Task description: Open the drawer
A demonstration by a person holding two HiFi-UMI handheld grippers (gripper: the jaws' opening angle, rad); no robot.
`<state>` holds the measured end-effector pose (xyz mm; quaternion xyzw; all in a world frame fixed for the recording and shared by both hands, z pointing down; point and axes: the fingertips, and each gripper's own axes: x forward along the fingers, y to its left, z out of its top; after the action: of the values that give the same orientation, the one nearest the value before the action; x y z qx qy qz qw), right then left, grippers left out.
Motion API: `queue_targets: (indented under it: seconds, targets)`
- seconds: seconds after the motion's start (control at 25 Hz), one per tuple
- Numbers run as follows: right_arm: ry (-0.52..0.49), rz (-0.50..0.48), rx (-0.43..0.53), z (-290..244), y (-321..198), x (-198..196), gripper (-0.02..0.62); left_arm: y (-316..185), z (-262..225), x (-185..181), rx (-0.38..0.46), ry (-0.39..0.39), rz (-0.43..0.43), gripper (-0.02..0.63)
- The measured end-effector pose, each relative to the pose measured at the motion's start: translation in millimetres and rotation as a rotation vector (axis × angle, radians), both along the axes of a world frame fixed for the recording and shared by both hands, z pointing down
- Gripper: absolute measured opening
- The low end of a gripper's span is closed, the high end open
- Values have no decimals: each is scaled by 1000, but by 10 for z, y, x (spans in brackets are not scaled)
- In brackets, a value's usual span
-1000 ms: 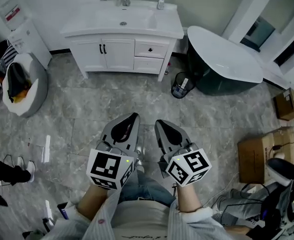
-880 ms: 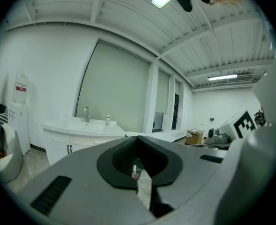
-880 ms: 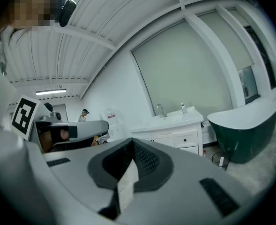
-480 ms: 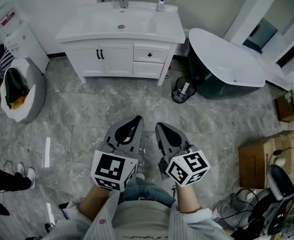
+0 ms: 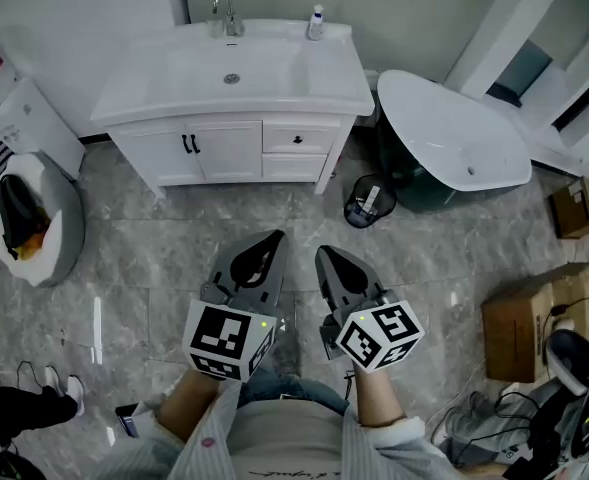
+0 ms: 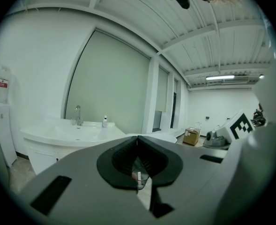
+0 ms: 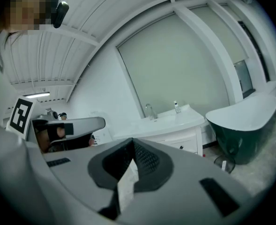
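Note:
A white vanity (image 5: pixel 229 108) with a sink stands against the far wall. Its two drawers sit on the right half: the upper drawer (image 5: pixel 297 139) with a small dark knob, the lower drawer (image 5: pixel 294 167) beneath it, both closed. My left gripper (image 5: pixel 274 237) and right gripper (image 5: pixel 323 254) are held side by side over the floor, well short of the vanity, pointing toward it. Both are shut with nothing between the jaws. The left gripper (image 6: pixel 137 138) sees the vanity (image 6: pixel 58 137) to its left. The right gripper (image 7: pixel 132 140) sees the upper drawer (image 7: pixel 181 147) ahead.
A dark green bathtub (image 5: pixel 454 133) stands right of the vanity, with a small waste bin (image 5: pixel 369 200) on the floor between them. A water dispenser (image 5: pixel 29 123) and a grey seat (image 5: pixel 29 213) are at the left. Cardboard boxes (image 5: pixel 519 328) lie at the right.
Both grippers have travelled forward across the floor with the person. The vanity now looks larger and nearer in the head view. The jaws have stayed shut.

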<state>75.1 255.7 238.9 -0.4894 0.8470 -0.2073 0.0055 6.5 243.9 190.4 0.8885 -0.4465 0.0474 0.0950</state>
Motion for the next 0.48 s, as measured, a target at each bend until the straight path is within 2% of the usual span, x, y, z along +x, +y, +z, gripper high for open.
queue_targets:
  seconds: [0.24,0.48]
  targets:
    - [-10,38,-12,49,-597,-136,5,-628,-7,-206,6,-1,18,17]
    - [-4,68,-43,141,-915,-277,5,-986,58,-415,-13,4,30,17]
